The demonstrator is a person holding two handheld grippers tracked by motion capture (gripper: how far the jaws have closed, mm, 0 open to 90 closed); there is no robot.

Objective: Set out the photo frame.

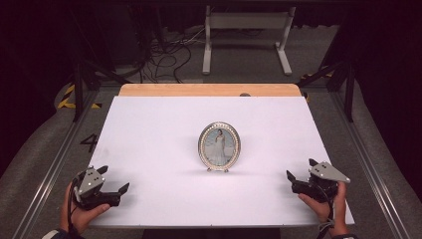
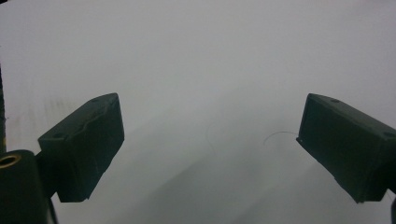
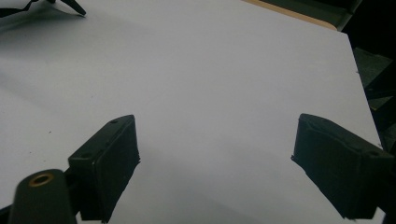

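Note:
An oval picture frame (image 1: 219, 146) with a pale beaded rim stands upright on small feet at the middle of the white table (image 1: 149, 134). It holds a portrait of a figure in white. My left gripper (image 1: 115, 178) rests at the near left corner in a hand, open, with nothing between its jaws. My right gripper (image 1: 300, 168) sits at the near right corner, held the same way and also open. In the left gripper view my left gripper (image 2: 210, 149) has its jaws spread wide over bare white surface. My right gripper (image 3: 215, 163) shows the same in the right gripper view.
A strip of wooden tabletop (image 1: 209, 89) shows past the white sheet at the far edge. Beyond it are a grey floor, cables and a white stand (image 1: 246, 40). Metal rails run along both sides of the table. A dark pointed shape (image 3: 70, 4) pokes into the right gripper view's top left.

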